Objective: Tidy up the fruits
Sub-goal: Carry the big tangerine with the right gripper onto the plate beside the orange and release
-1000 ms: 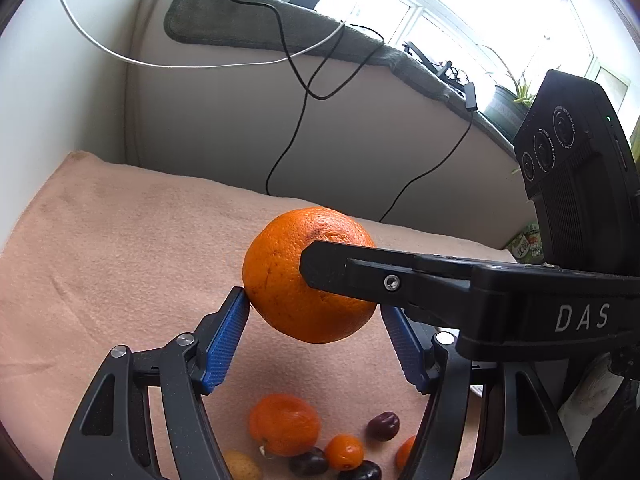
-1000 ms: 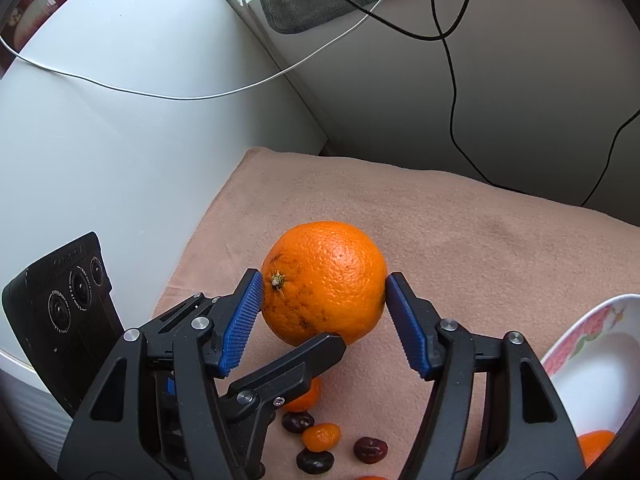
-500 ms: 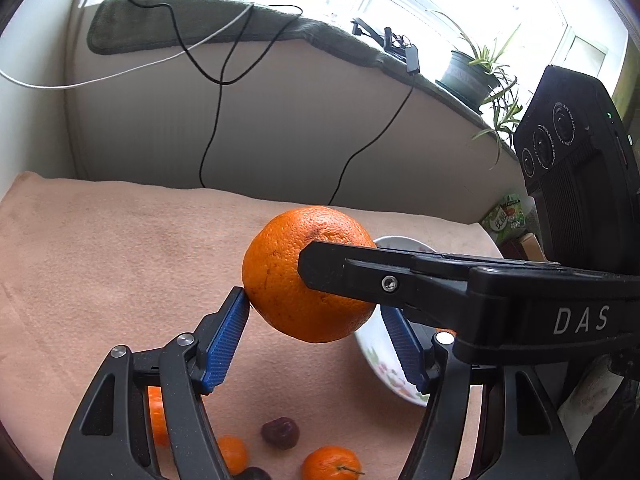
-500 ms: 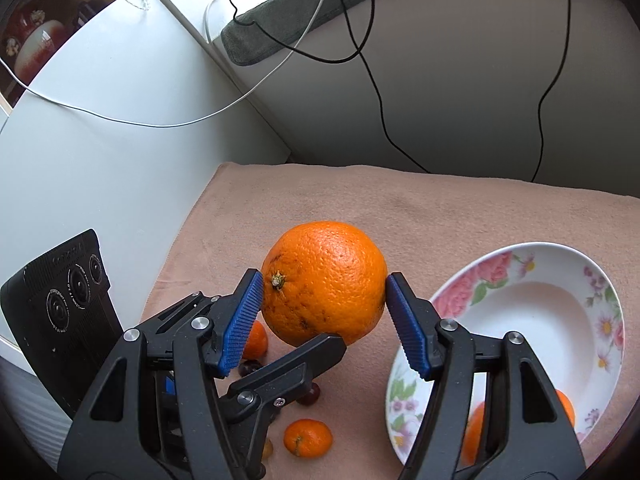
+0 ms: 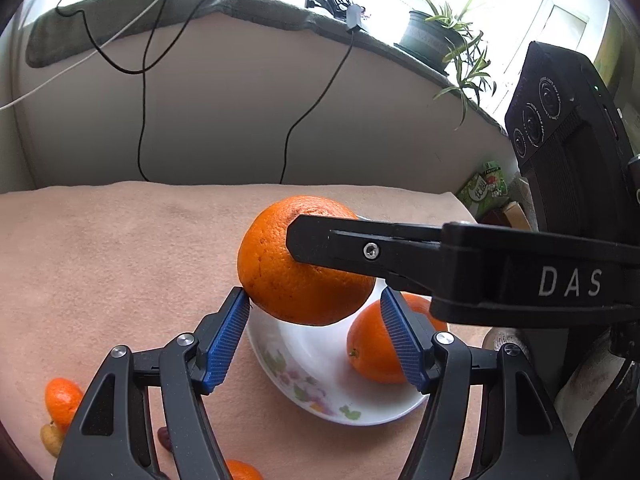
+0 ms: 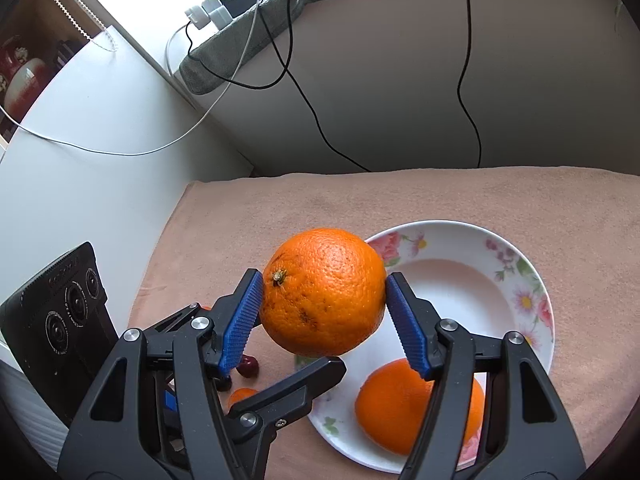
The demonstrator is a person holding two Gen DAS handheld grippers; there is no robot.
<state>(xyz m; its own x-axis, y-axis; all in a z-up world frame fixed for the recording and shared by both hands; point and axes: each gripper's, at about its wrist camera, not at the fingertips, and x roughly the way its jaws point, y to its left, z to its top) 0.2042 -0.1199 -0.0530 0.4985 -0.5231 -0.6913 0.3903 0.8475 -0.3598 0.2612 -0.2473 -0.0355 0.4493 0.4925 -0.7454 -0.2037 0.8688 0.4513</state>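
- ITEM: large orange (image 5: 280, 264). Off the worktop, in the air, carried by both tools at once.
- L hand-held gripper (image 5: 313, 294): blue pads pinch the orange low on its two sides, as I read it from the left wrist cam.
- R hand-held gripper (image 6: 324, 280): pads pinch the orange at mid height, one pad just beside the stem. Its fingers cross those of the L tool, so the fruit has four contact pts.
- TARGET: floral plate (image 6: 460, 228), on the peach cloth (image 5: 120, 260) over the worktop. It lies below the orange and slightly ahead-right of it. The fruit overhangs the plate's near-left rim, not its centre.
- OCCUPANT: second orange (image 6: 392, 408) sits in the plate's near part, directly under the R tool's right finger. The far half of the well is bare.
- KEY RELATION, my judgement: drop pt is fwd and right, then down, into the bare far half. A straight descent from here prob. lands on the rim or bumps the occupant.
- AXIS: fruit is approx. round, no long axis to align. Stem end faces left in the right wrist cam.
- NEARER HAND: neither, both are equally on it. Release needs both pairs of pads to part together.
- LOOSE STOCK: small mandarin (image 5: 60, 398) and a dark red fruit (image 6: 248, 366) on the cloth, left of the plate, not yet sorted.
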